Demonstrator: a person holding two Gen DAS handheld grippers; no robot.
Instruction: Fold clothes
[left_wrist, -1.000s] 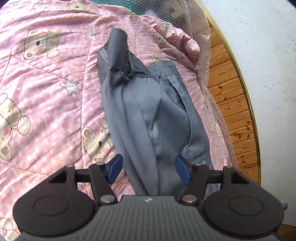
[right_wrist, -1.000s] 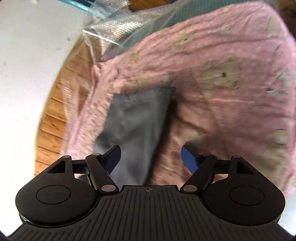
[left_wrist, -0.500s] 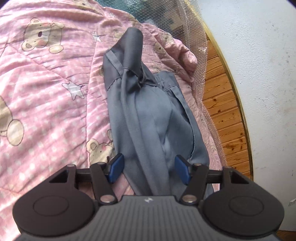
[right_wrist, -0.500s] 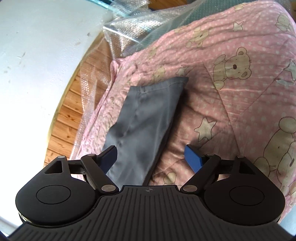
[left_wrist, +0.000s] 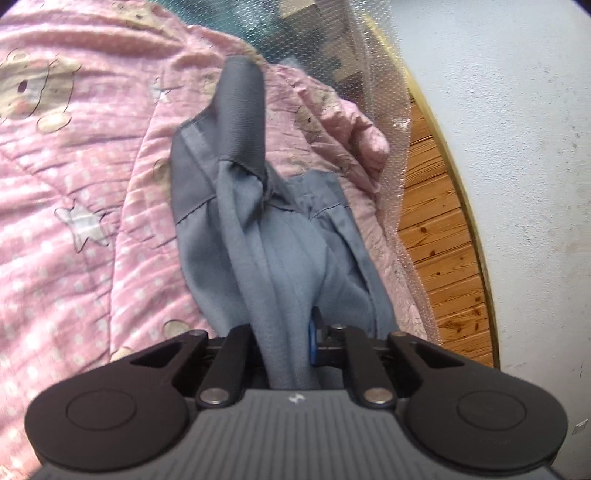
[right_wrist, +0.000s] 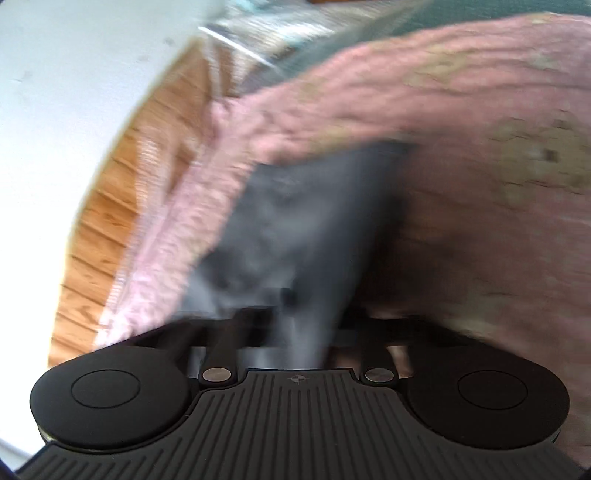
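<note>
Grey garment (left_wrist: 280, 229) laid on pink quilt (left_wrist: 92, 206), near the quilt's floor-side edge; pinched by left gripper (left_wrist: 286, 343) and right gripper (right_wrist: 291, 332).

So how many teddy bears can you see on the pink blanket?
4 in the left view: a big teddy bear top left, two beside the grey clothes, one by the gripper. More may hide under them.
</note>
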